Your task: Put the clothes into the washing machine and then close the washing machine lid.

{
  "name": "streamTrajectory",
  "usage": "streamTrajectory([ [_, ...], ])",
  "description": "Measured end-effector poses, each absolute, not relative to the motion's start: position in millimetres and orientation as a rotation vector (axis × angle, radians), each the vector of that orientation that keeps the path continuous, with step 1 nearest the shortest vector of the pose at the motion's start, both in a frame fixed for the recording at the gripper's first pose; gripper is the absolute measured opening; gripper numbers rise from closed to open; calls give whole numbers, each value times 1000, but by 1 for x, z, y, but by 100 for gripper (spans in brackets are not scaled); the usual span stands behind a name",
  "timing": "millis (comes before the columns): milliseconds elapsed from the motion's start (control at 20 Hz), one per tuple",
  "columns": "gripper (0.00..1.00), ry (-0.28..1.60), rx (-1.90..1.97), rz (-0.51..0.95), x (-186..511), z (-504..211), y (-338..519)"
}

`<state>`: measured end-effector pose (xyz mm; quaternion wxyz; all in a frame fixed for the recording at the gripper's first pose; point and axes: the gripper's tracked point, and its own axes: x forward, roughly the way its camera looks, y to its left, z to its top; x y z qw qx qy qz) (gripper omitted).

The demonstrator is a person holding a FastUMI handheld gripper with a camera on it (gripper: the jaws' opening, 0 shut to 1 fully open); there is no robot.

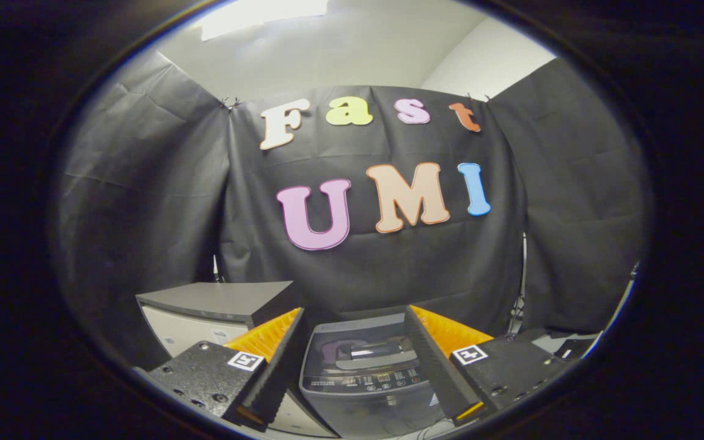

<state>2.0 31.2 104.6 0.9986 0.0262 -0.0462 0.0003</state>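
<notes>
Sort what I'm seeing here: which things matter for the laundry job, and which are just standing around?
For the job:
- washing machine, ahead between the fingers
- its lid, lying shut
- tool, fingers apart, holding nothing

Just standing around:
- grey-topped white cabinet, beside the machine
- black cloth wall behind
</notes>
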Motion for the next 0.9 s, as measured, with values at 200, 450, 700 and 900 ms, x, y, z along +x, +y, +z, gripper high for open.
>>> streamTrajectory([
  [200, 97, -58, 61, 24, -5, 91, 36],
  [450, 97, -53, 99, 12, -6, 86, 33],
  [700, 97, -51, 84, 17, -5, 81, 37],
  [900, 97, -49, 80, 29, -4, 81, 41],
])
